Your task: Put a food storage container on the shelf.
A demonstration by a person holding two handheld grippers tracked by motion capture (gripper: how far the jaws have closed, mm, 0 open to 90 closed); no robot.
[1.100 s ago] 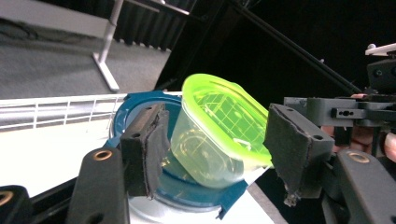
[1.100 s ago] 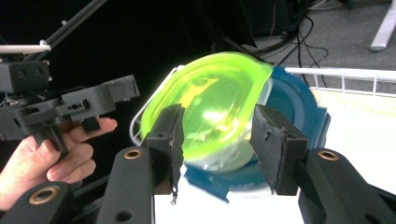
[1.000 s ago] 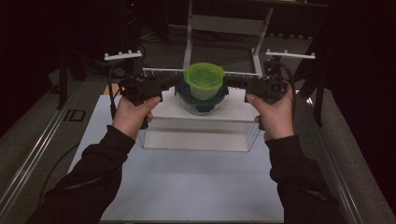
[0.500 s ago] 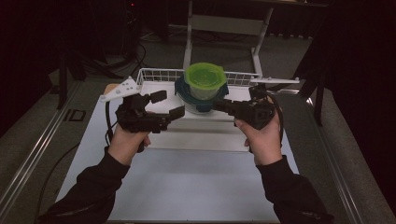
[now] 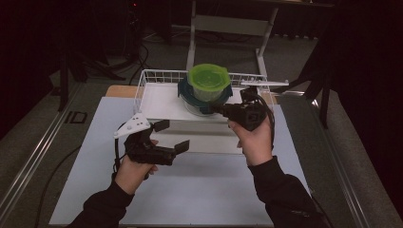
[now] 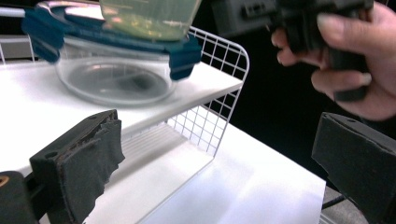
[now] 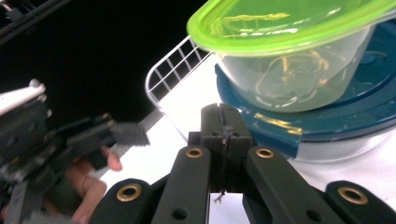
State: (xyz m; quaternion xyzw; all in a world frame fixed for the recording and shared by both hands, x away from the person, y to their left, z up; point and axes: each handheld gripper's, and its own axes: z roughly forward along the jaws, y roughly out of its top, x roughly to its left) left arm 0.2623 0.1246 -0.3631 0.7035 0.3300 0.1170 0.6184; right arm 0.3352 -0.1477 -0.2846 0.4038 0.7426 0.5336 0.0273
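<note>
Jaws spread on the left gripper (image 5: 172,137), pulled back from the white wire basket (image 5: 142,83), while the right gripper (image 5: 219,110), pressed shut, has neared the green-lidded tub (image 5: 208,82) stacked on the blue-lidded glass bowl (image 5: 187,97) just ahead.

Dim room with black surrounds, overhead light bright on the white table (image 5: 190,199), soft glare beyond the left gripper (image 6: 219,172), near jaws slightly blurred
</note>
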